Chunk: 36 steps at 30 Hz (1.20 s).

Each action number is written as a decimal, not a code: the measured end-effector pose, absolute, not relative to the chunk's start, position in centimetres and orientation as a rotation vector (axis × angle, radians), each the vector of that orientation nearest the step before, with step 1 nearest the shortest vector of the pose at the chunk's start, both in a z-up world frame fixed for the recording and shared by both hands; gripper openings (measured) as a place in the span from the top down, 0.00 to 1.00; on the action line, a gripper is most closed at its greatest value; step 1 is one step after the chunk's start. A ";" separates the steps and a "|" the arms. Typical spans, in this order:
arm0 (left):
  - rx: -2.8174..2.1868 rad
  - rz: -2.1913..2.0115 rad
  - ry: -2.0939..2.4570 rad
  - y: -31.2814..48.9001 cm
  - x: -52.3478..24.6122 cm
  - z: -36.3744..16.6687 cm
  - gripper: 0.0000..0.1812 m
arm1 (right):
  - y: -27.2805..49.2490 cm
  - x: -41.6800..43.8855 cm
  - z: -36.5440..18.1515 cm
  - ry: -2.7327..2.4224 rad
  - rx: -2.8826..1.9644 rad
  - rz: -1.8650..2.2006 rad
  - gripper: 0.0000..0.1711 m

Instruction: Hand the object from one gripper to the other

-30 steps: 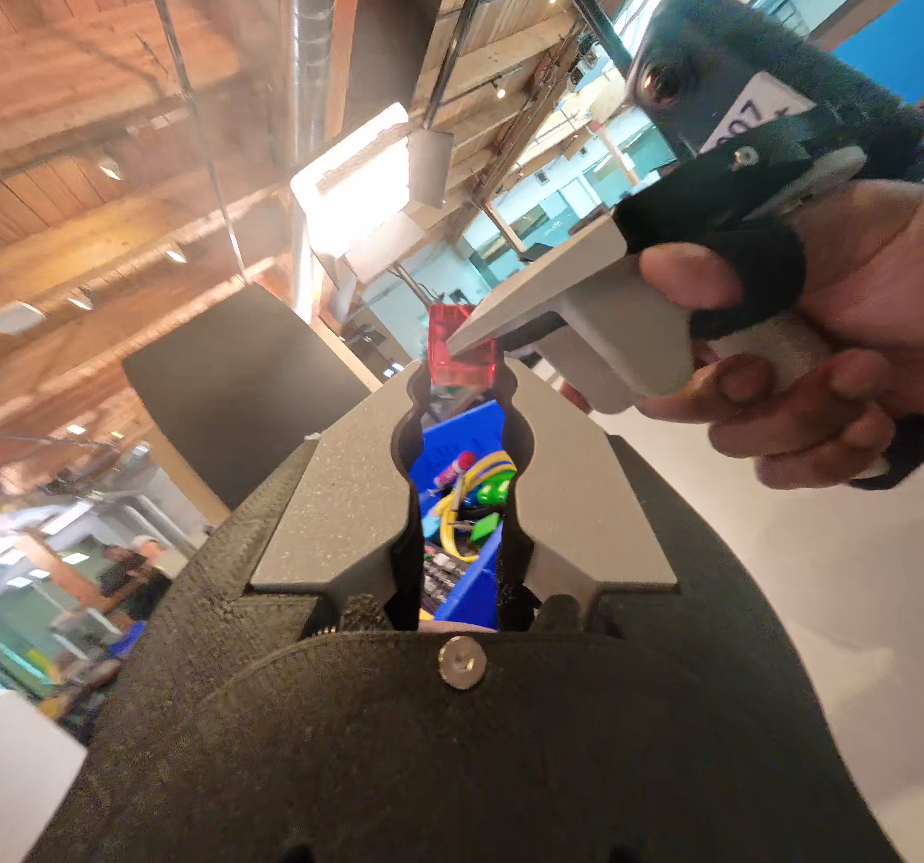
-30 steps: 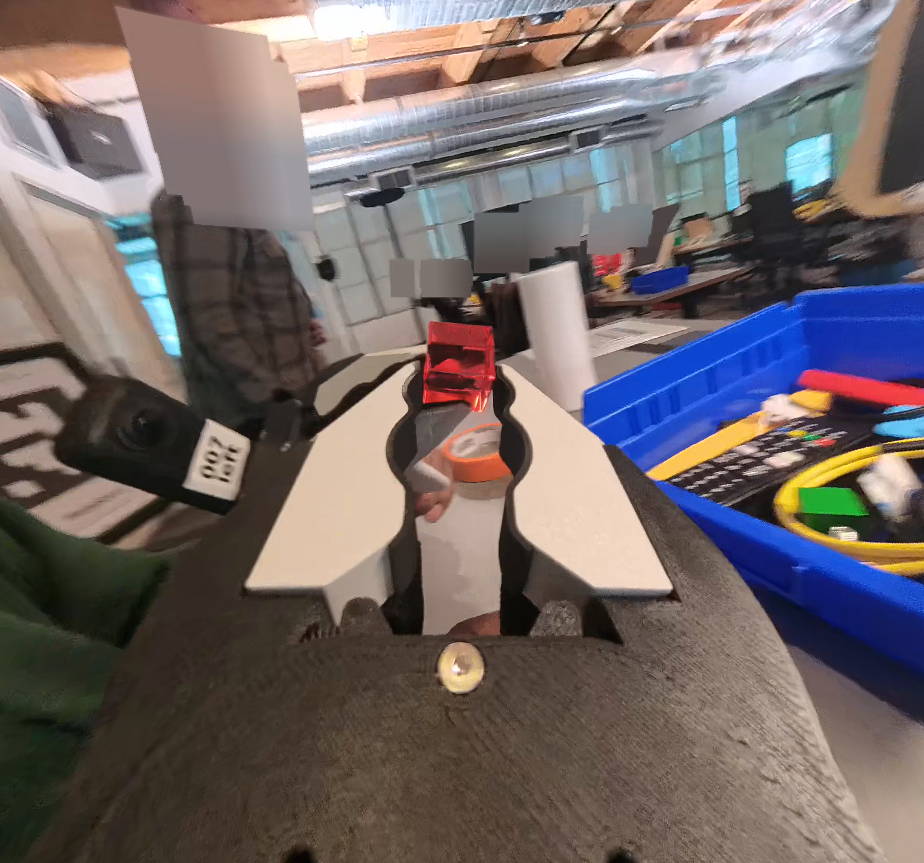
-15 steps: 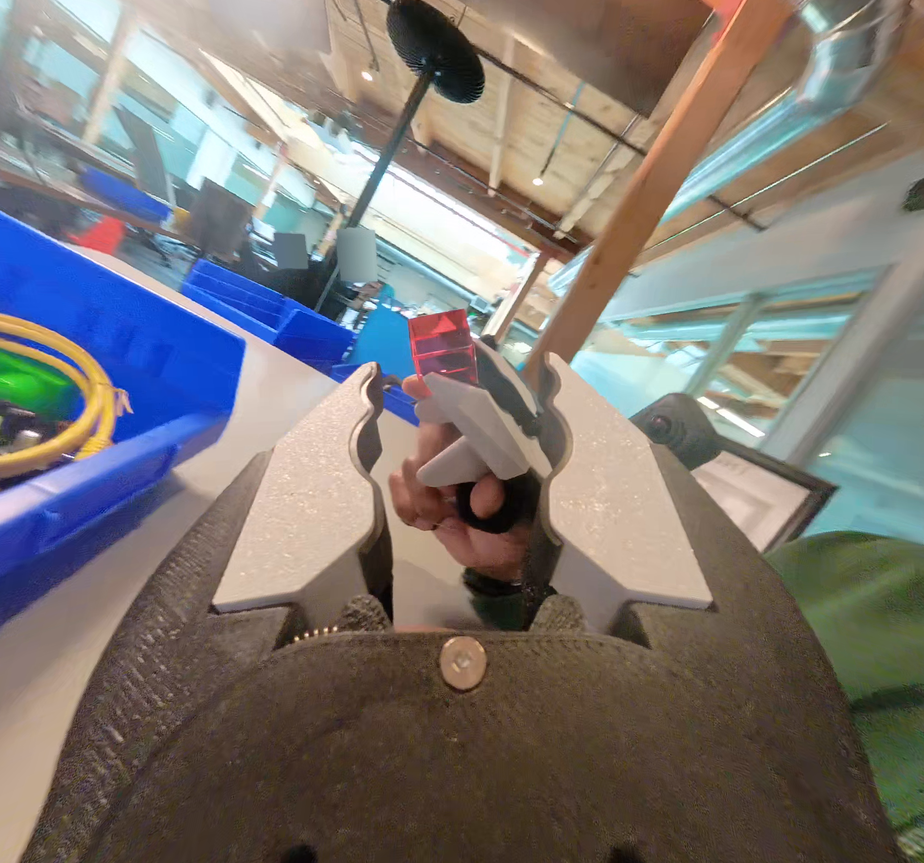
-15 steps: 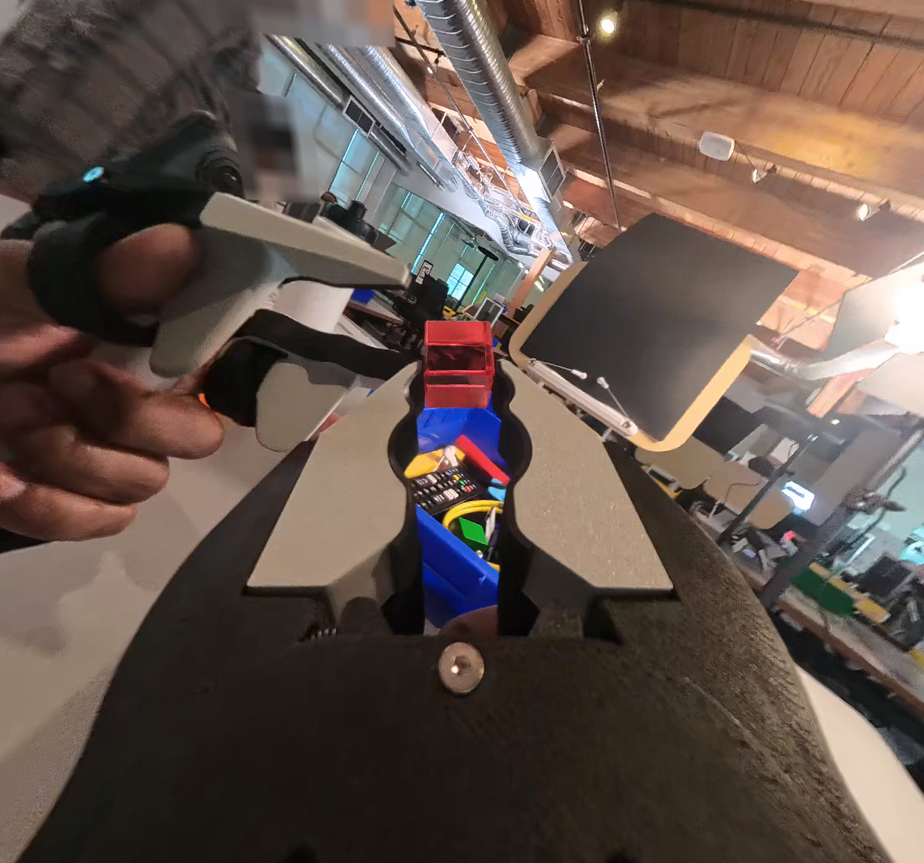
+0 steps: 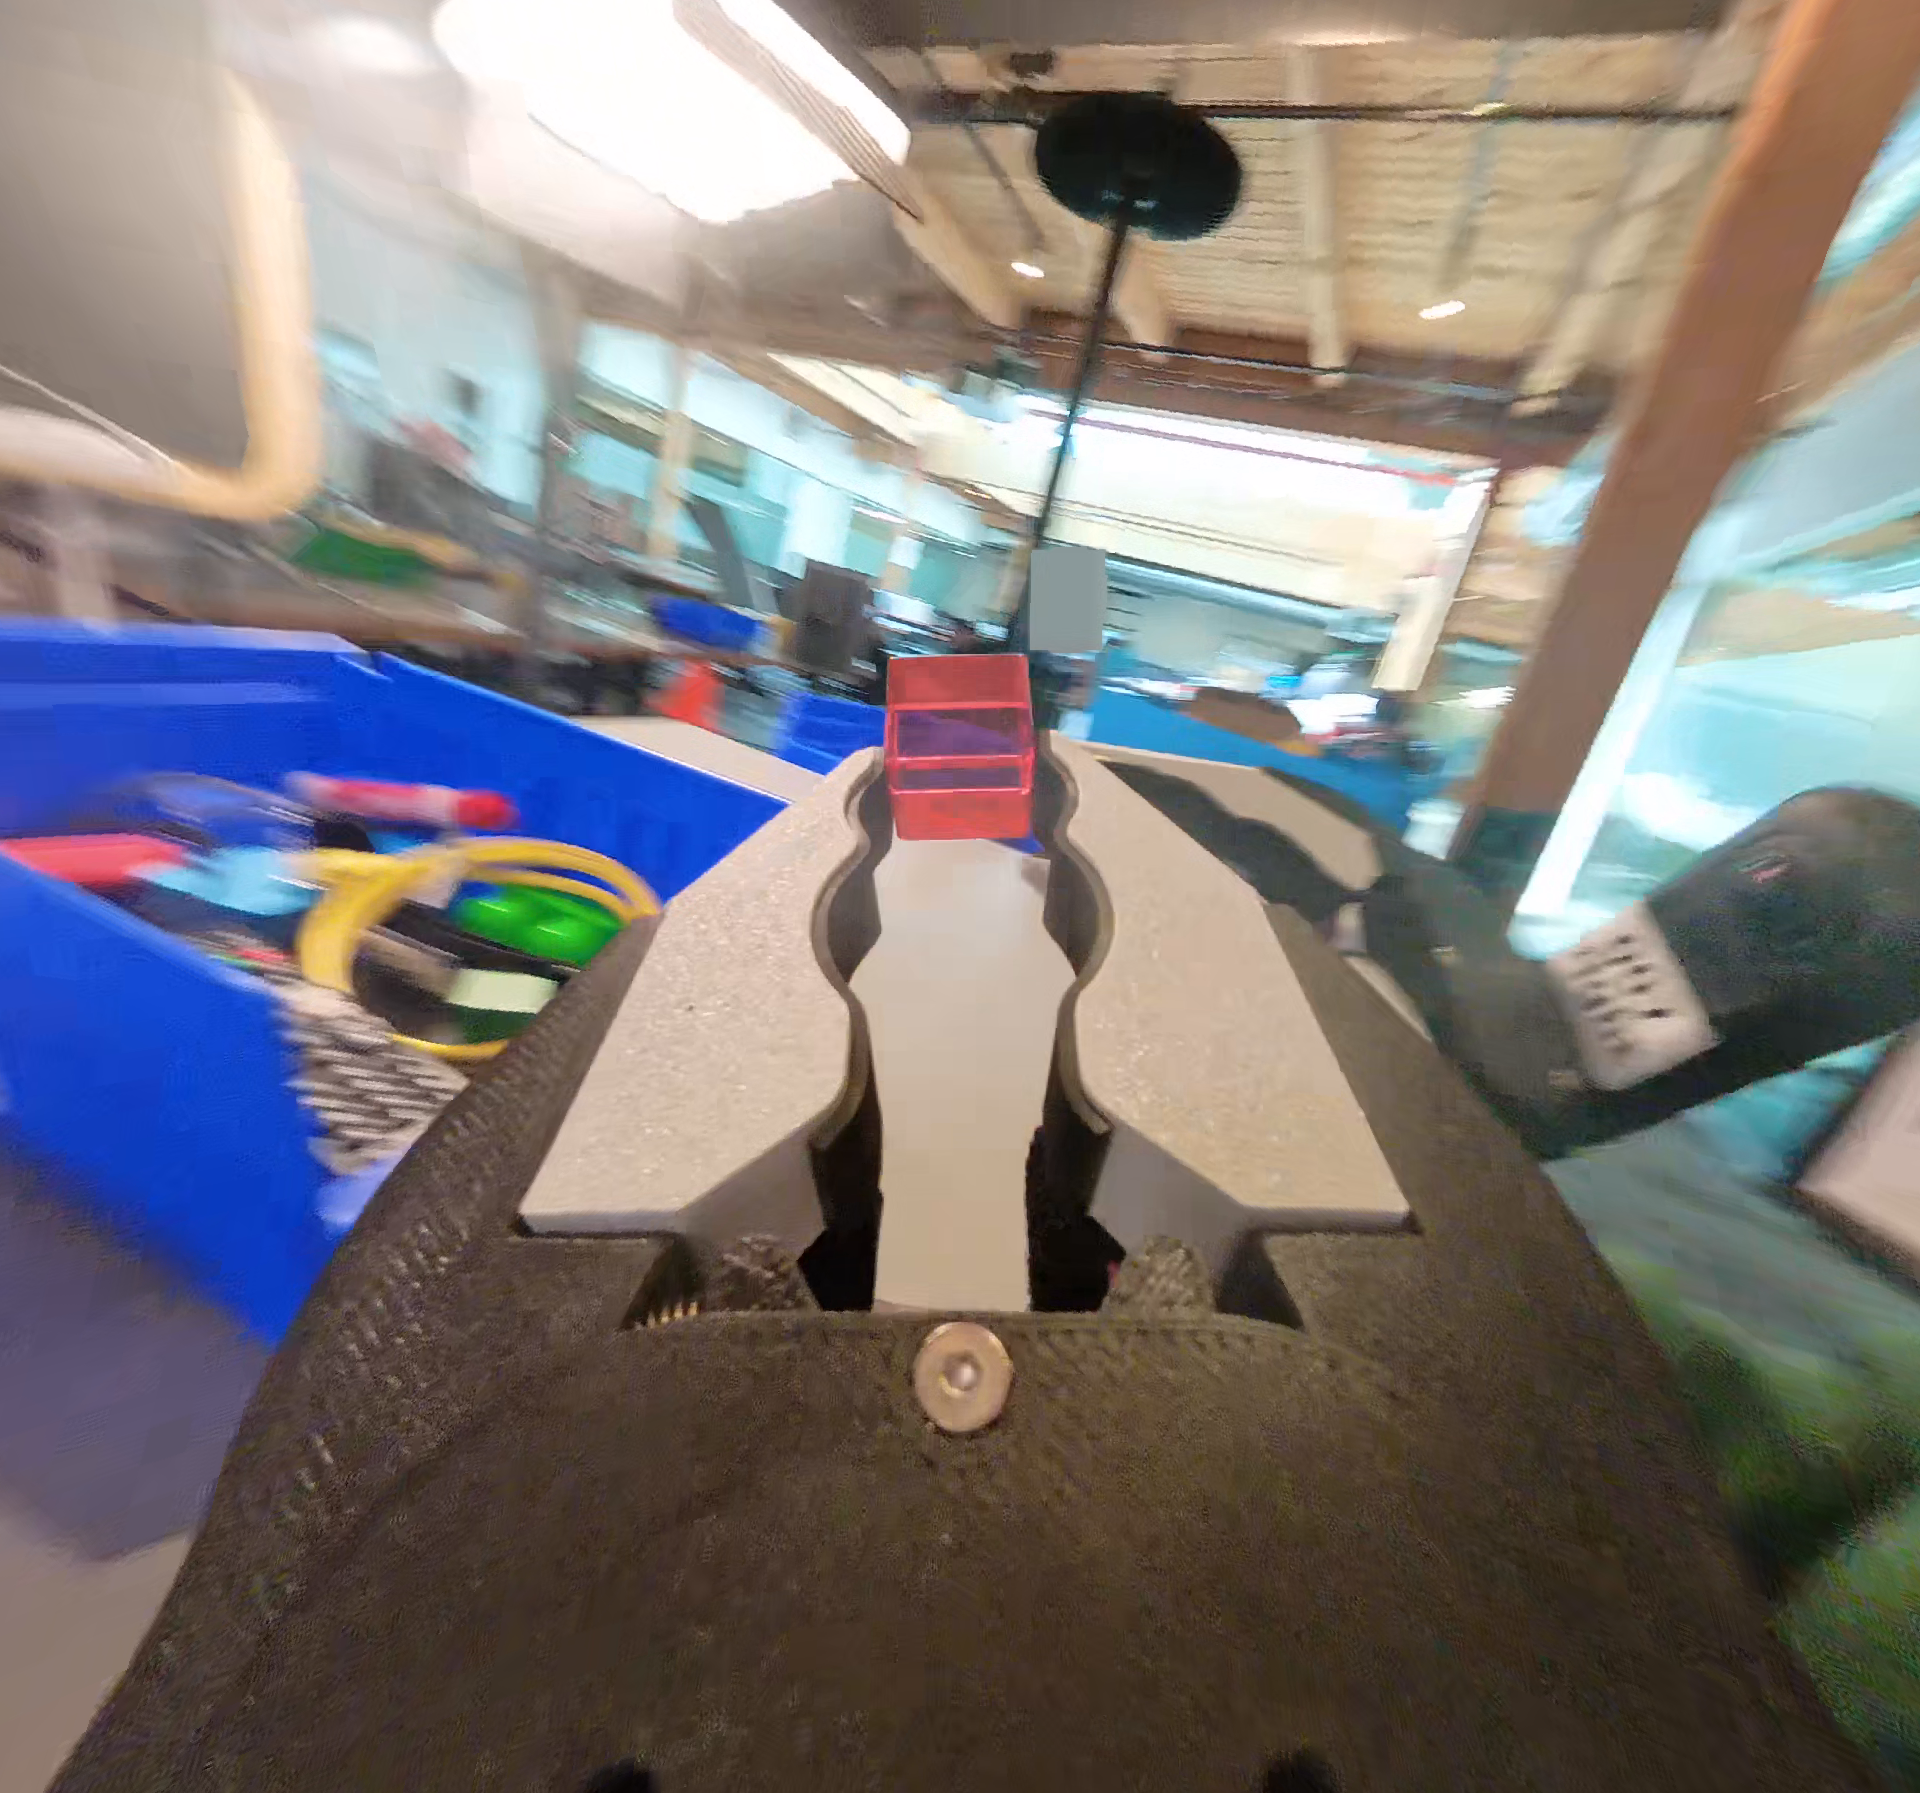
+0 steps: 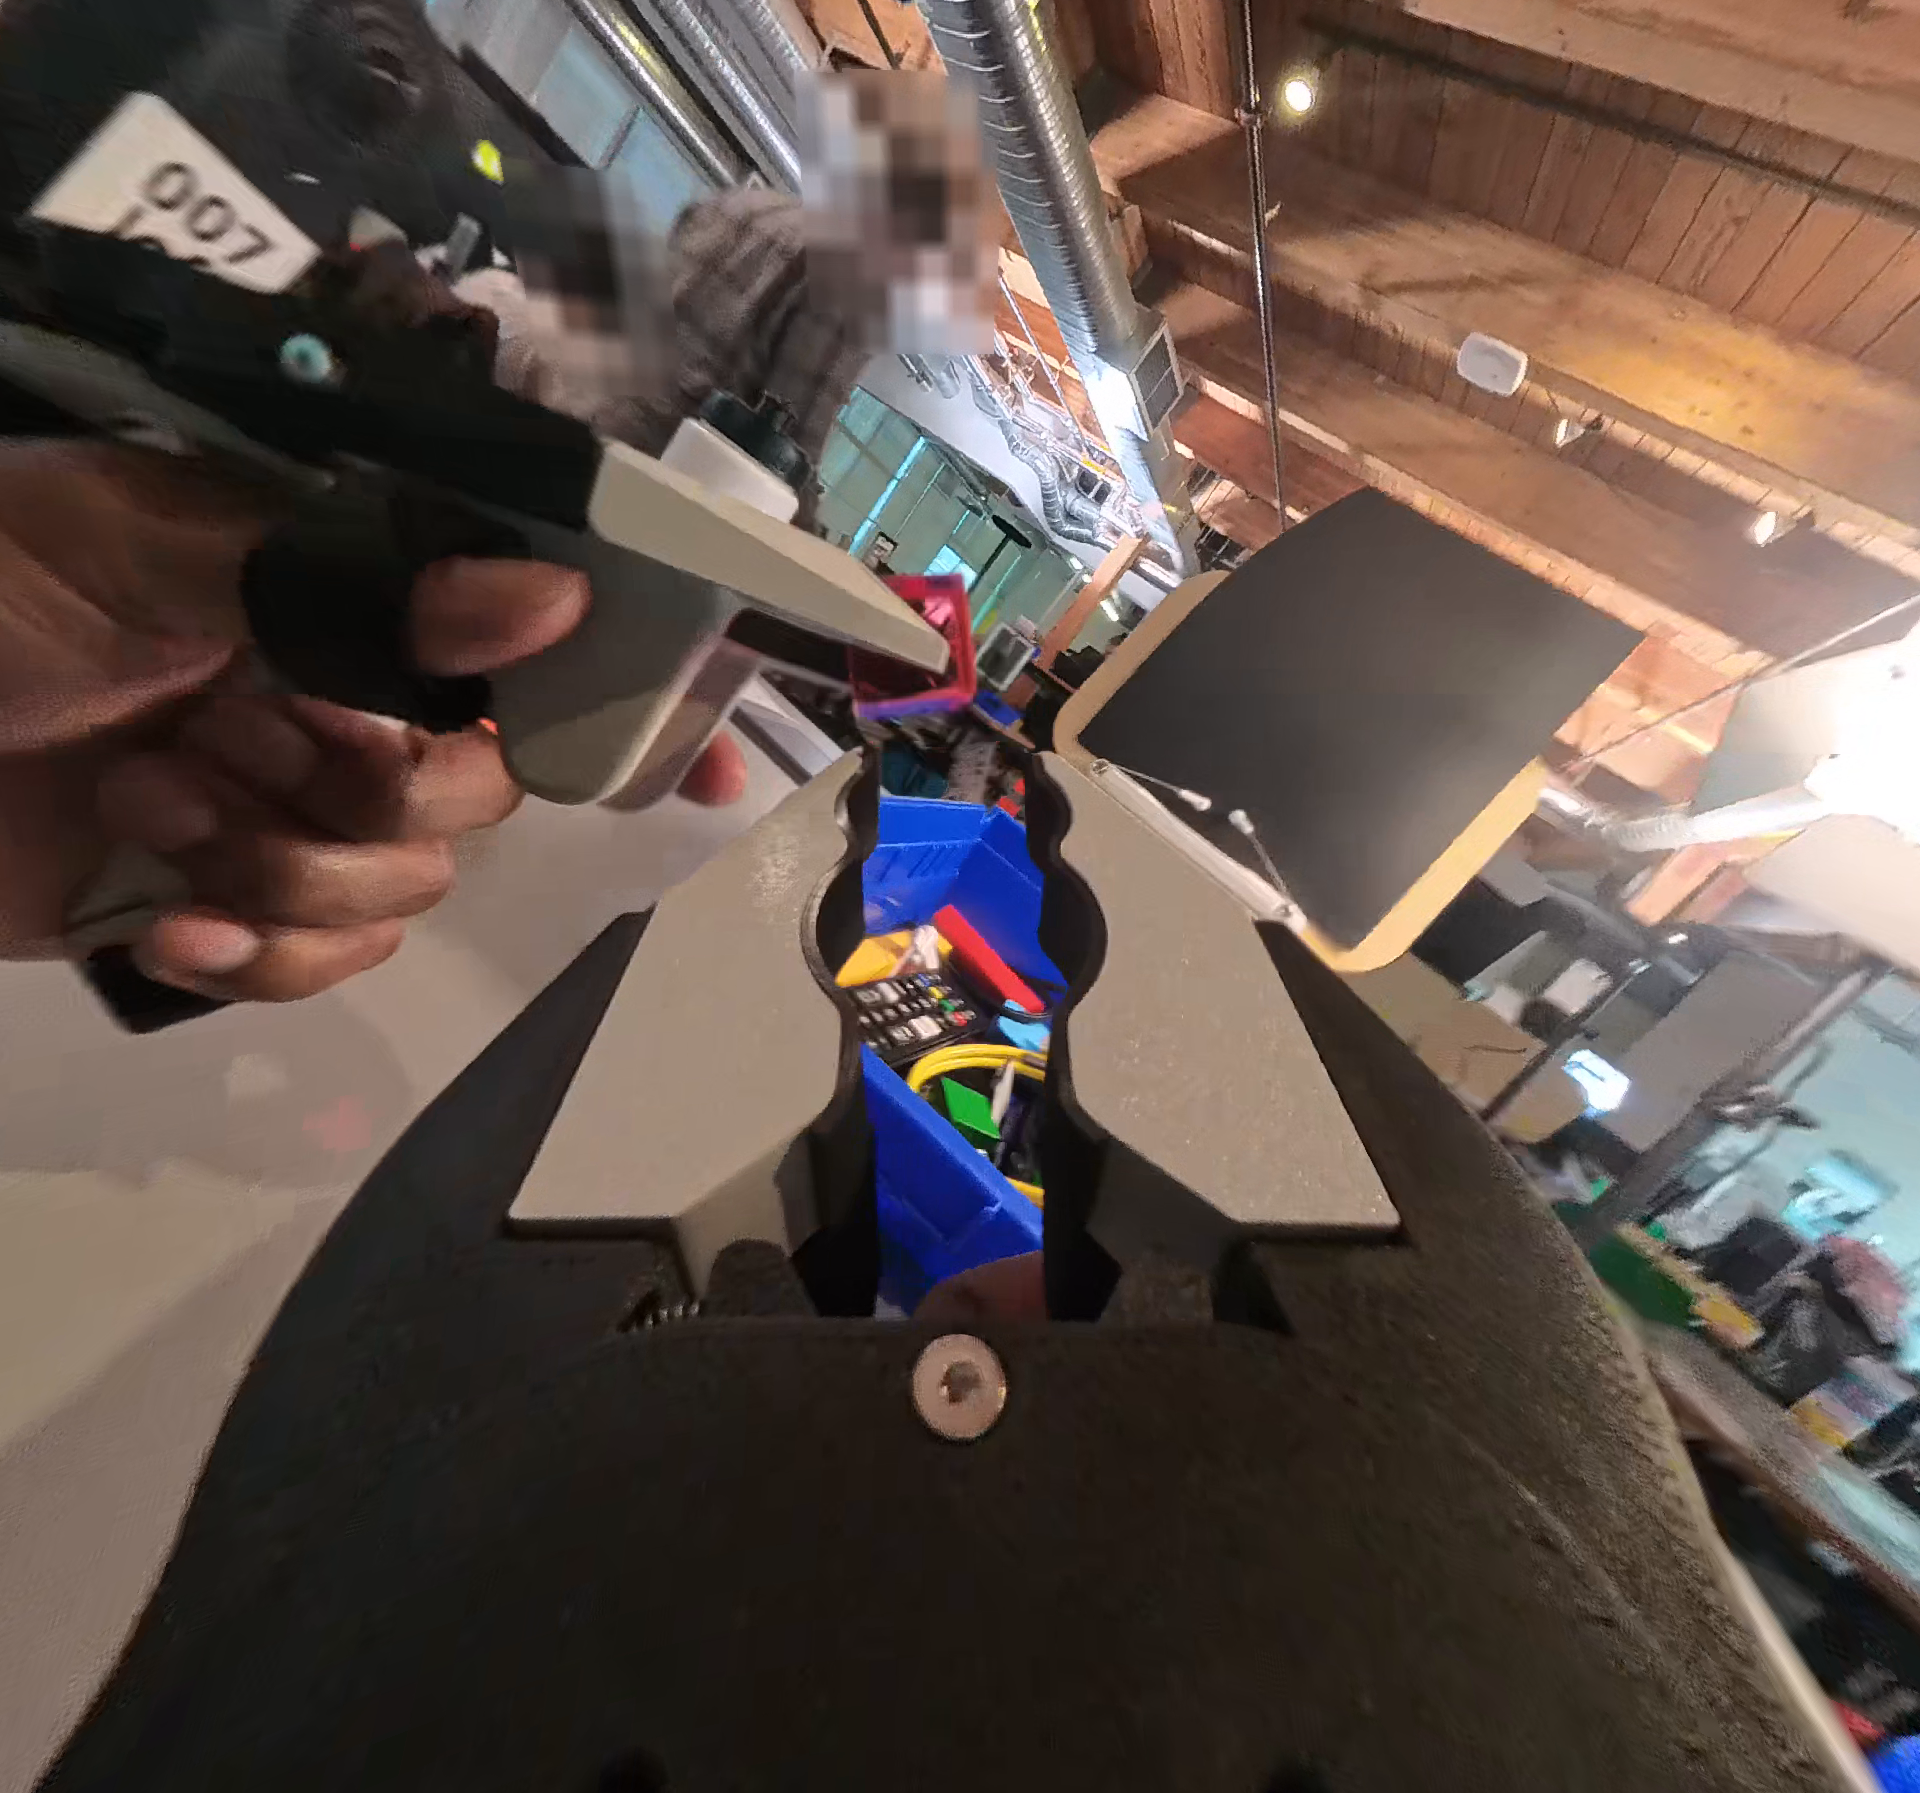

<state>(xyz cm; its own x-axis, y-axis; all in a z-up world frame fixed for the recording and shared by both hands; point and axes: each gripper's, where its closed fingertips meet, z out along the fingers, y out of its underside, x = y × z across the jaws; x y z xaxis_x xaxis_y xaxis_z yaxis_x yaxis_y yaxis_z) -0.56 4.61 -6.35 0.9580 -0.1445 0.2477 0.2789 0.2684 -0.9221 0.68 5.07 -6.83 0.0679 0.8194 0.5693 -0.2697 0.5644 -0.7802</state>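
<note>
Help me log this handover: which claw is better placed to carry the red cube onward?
Left. The left claw is shut on the red cube, while the right claw is open and empty, apart from the cube.

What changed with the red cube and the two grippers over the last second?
The red cube changed owner: half a second ago the right gripper pinched it at its fingertips; now those tips are empty and slightly parted, while the left gripper clamps it and has drawn clear, up and to the left in the right wrist view. The blue bin keeps its clutter.
</note>
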 end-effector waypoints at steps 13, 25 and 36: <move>-1.185 0.870 0.285 4.6 1.7 -5.5 0.85 | 4.5 2.4 -5.6 -1.288 -0.951 2.043 0.69; -1.320 0.639 0.248 6.0 1.4 -7.3 0.81 | 6.9 2.2 -4.7 -1.159 -0.867 1.677 0.84; -1.192 -0.875 -0.076 4.3 3.1 -5.6 0.66 | 4.3 2.4 -4.6 -1.138 -0.446 0.920 0.84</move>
